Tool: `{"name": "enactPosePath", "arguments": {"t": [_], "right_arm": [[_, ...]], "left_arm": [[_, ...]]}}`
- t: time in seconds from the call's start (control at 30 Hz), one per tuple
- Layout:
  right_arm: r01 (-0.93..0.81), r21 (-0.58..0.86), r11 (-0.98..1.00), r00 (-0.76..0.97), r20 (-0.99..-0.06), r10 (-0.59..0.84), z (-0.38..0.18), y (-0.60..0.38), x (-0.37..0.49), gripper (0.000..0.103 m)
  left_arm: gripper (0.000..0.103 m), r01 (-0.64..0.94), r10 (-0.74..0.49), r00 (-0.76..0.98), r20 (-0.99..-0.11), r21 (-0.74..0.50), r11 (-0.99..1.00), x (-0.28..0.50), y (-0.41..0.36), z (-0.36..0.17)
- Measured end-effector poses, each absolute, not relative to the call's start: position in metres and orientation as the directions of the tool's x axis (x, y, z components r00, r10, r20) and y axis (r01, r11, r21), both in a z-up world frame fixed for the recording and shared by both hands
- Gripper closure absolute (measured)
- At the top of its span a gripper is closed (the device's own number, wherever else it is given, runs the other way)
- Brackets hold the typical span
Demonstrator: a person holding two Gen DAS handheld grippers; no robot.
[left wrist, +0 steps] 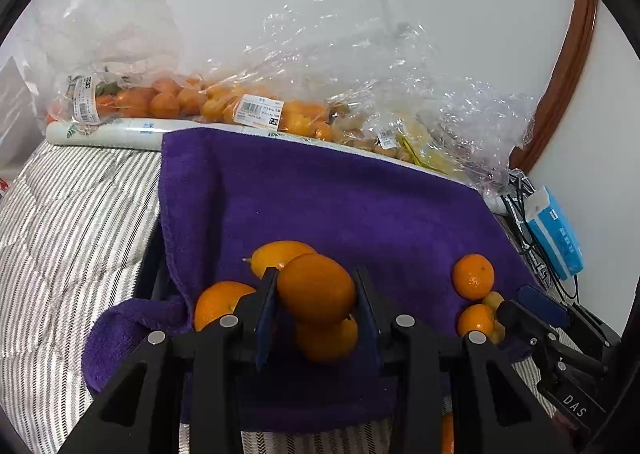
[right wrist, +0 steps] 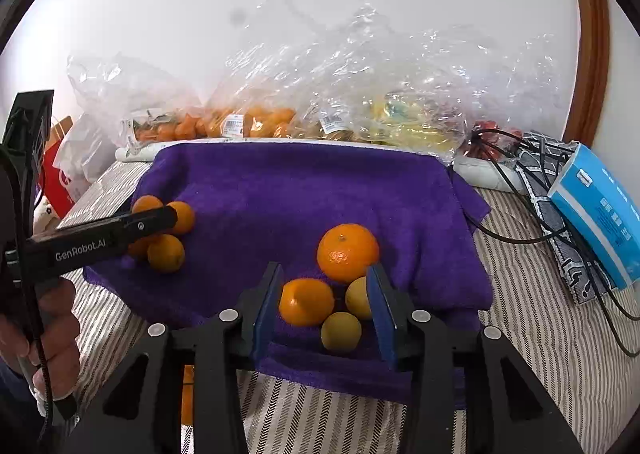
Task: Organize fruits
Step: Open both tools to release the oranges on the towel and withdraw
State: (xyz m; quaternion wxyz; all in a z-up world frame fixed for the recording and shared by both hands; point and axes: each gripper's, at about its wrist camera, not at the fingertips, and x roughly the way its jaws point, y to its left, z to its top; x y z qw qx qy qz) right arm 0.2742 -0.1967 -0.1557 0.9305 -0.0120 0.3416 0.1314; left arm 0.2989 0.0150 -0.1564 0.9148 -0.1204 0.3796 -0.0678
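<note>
A purple towel [right wrist: 304, 190] lies over a striped bed [right wrist: 532, 314], and fruit sits on it in two small groups. The left gripper [left wrist: 316, 294] holds an orange [left wrist: 316, 288] between its jaws, lifted just above three more oranges [left wrist: 218, 304] clustered at the towel's near left edge. The right gripper [right wrist: 324, 302] hangs with its jaws open around the other group: a large mandarin [right wrist: 347, 252], a smaller orange fruit [right wrist: 306, 302] and two yellow fruits [right wrist: 341, 331], all touching.

The held orange is round and smooth, so it may slip if the grip loosens. Set down on the pile, it could nudge a neighbour off the towel's edge. On the right, closing now would likely pinch several fruits together and scatter them. Bags of fruit [right wrist: 256, 122] line the wall behind.
</note>
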Motion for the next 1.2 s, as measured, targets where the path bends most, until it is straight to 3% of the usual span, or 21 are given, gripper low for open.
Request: {"name": "enactPosePath", "arguments": {"t": [0.37,0.53,1.2], "right_arm": [[-0.230,0.094,0.969,0.742,-0.627,0.237,-0.154,-0.203,0.274,0.052],[-0.226,0.095,0.969,0.747,-0.622,0.235,-0.153,-0.204,0.273,0.050],[-0.179,0.093,0.979,0.750,-0.631,0.197,-0.153,-0.203,0.274,0.047]], "left_arm": [[0.068,0.045,-0.223,0.709,-0.669,-0.273,0.961,0.296,0.014,-0.152],[0.059,0.051,-0.233,0.719,-0.655,-0.284,0.957,0.294,0.015,-0.149],[0.057,0.073,-0.215,0.760,-0.614,-0.247,0.966,0.281,0.010,-0.130]]}}
